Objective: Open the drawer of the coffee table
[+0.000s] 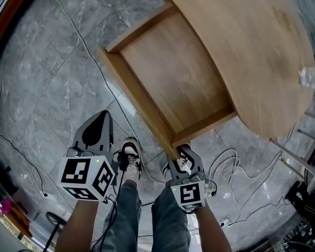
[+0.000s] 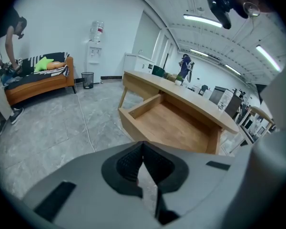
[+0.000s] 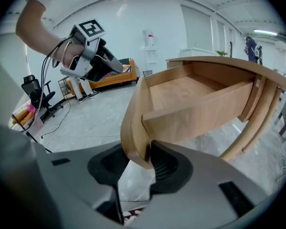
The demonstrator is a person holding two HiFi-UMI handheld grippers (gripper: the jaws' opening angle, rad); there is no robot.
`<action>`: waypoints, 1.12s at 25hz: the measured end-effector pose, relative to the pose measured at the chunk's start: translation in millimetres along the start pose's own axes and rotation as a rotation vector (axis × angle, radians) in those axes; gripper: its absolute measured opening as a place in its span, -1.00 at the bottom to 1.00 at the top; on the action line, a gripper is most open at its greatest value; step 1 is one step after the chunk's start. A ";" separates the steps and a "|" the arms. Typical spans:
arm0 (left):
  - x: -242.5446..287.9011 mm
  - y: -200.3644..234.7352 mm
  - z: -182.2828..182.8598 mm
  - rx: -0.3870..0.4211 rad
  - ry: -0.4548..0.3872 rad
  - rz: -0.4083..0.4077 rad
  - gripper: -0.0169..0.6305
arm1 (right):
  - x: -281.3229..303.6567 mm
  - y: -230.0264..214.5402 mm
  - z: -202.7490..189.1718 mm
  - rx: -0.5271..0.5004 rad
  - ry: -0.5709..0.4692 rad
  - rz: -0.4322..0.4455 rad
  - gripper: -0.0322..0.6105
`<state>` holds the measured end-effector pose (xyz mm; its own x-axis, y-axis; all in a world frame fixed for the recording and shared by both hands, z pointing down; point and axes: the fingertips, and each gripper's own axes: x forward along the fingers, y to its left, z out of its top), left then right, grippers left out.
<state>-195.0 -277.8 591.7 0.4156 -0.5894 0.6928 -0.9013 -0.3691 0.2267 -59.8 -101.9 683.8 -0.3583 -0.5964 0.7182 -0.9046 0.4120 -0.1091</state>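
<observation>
The coffee table (image 1: pixel 241 46) is light wood, and its drawer (image 1: pixel 173 72) stands pulled far out, its inside bare. The drawer front (image 1: pixel 142 106) runs diagonally toward me. My right gripper (image 1: pixel 182 152) sits at the near end of that front. In the right gripper view the front's rounded edge (image 3: pixel 133 109) lies between the jaws of my right gripper (image 3: pixel 138 163); the right pad (image 3: pixel 164 163) touches it, and the left pad looks slightly apart from it. My left gripper (image 1: pixel 98 121) hangs over the floor left of the drawer, shut and holding nothing. The left gripper view shows the gripper (image 2: pixel 143 149) and the drawer (image 2: pixel 176 123).
Cables (image 1: pixel 231 161) trail over the grey marble floor by my shoes (image 1: pixel 130 154). A clear plastic bottle (image 1: pixel 312 77) stands on the table's right edge. Across the room are a wooden sofa (image 2: pixel 38 82), a water dispenser (image 2: pixel 95 51) and a bin (image 2: pixel 87 79).
</observation>
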 end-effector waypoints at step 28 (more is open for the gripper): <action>-254.9 -54.3 263.0 -0.041 -0.266 -0.151 -0.98 | -287.3 -36.4 356.4 0.367 -0.486 -0.450 -0.54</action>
<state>-219.9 -296.5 222.8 0.5574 -0.6999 0.4466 -0.8290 -0.4402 0.3448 -6.3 -191.0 236.6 0.0793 -0.9243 0.3734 -0.9759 -0.1484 -0.1601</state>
